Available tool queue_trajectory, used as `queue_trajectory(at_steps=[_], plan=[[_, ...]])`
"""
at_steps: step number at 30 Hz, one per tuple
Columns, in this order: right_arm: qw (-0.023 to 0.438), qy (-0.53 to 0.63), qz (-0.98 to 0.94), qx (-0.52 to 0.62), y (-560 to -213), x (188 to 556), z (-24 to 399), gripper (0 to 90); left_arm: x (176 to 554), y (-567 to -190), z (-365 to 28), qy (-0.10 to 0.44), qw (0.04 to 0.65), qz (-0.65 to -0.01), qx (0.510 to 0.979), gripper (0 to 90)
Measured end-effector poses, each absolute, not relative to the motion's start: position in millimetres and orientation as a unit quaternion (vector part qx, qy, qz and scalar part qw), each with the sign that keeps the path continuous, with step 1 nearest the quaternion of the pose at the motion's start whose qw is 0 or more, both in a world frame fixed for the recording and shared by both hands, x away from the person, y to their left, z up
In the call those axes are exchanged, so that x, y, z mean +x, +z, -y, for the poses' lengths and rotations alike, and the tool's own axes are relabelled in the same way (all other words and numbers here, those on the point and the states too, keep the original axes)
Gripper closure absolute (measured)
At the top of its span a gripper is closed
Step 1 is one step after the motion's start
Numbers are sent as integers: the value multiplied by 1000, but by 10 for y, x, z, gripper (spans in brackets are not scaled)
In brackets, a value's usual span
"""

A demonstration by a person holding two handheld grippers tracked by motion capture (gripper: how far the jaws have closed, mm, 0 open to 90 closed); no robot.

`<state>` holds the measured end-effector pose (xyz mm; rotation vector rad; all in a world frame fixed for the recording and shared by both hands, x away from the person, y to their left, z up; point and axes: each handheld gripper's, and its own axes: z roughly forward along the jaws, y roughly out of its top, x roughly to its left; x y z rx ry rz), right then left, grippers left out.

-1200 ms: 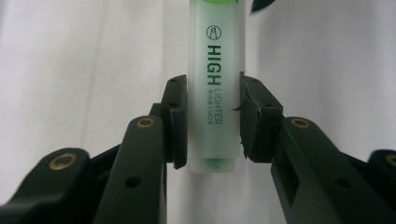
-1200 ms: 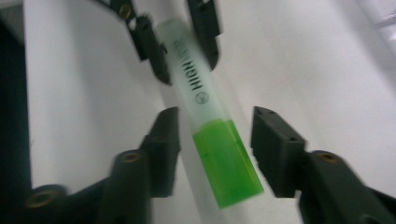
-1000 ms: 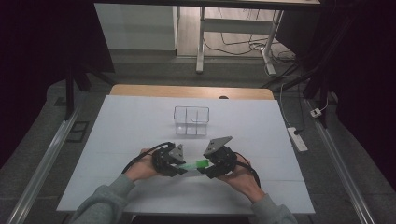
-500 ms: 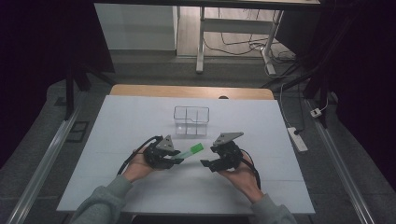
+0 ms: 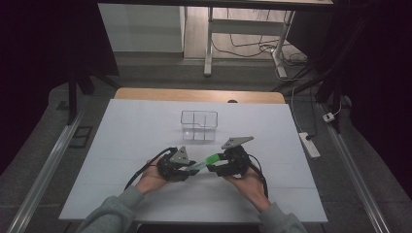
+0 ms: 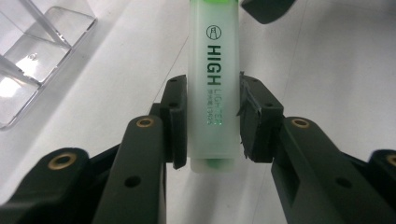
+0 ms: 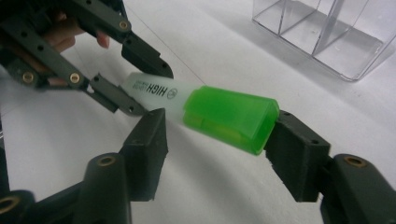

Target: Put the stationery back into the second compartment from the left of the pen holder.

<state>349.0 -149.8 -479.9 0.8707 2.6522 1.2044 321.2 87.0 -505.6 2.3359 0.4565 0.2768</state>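
A highlighter (image 6: 212, 70) with a pale body and a green cap (image 7: 229, 116) hangs just above the white table (image 5: 121, 136). My left gripper (image 6: 210, 126) is shut on the body near its tail end, both pads pressed against its sides. My right gripper (image 7: 215, 140) stands open around the cap; its right pad (image 7: 292, 144) touches the cap's end, and its left pad sits beside the body. In the high view the two grippers, left (image 5: 192, 167) and right (image 5: 214, 165), face each other near the table's front, with the highlighter (image 5: 204, 161) bridging them.
A clear plastic box (image 5: 199, 125) with compartments stands behind the grippers at mid-table, also seen as the box (image 7: 327, 32) in the right gripper view. A power strip (image 5: 309, 144) lies on the floor to the right. Desk legs and cables are beyond the far edge.
The grippers were together on the highlighter, then drew apart with the left keeping it. Now the right gripper has come back in around the green cap.
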Motion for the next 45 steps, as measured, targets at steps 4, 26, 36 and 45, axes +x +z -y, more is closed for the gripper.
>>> queue_trajectory(at_steps=[4,26,36,45], plan=[[35,409,-862,297,-4789,3505,1528,489,3200,-5101,-822,105,359,-178,910,650],[22,456,-856,242,-4692,3416,1469,740,3245,-5125,-779,107,367,-198,903,612],[53,445,-859,247,-4647,3438,1535,741,3119,-5060,-1087,118,364,-229,895,495],[72,454,-852,251,-4519,3482,1601,741,2927,-5062,-1699,127,375,-308,865,429]])
